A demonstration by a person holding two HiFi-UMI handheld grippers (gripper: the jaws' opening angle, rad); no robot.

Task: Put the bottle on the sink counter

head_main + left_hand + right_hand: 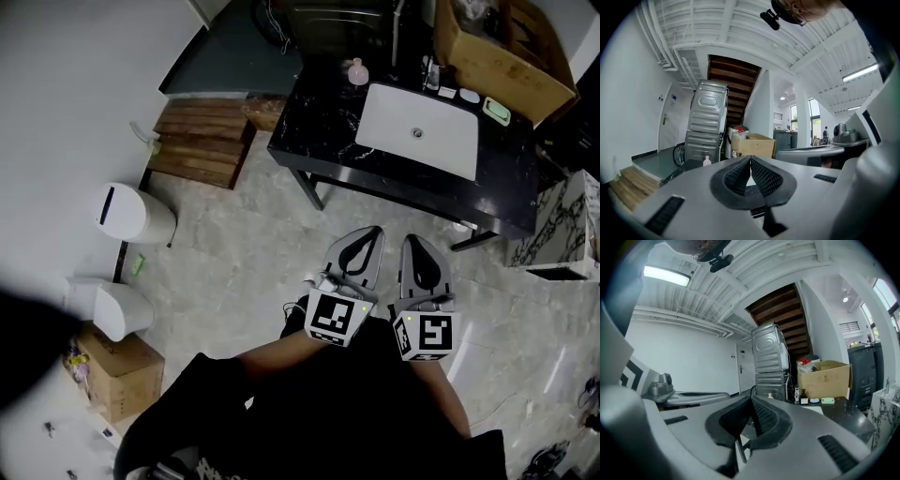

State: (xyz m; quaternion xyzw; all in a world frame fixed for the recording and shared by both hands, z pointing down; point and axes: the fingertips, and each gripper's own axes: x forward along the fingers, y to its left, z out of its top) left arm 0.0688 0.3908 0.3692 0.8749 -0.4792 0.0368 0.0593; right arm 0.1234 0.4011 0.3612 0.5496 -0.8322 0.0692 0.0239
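A small pale pink bottle (pixel 357 71) stands upright on the back left of the black marble sink counter (pixel 319 131), beside the white basin (pixel 419 128). It shows small in the left gripper view (pixel 707 161) and in the right gripper view (pixel 770 396). My left gripper (pixel 375 231) and right gripper (pixel 412 240) hang side by side over the floor, well short of the counter's front edge and pointing toward it. Both are shut with nothing between their pads. The left gripper (pixel 750 159) and right gripper (pixel 752 398) have their jaws meeting at the tips.
A cardboard box (pixel 497 52) sits at the counter's back right, with a green soap dish (pixel 497 111) near it. Wooden steps (pixel 202 141) lie left of the counter. Two white bins (pixel 131 214) and a box (pixel 117 370) line the left wall. Stacked grey machines (pixel 705 122) stand behind.
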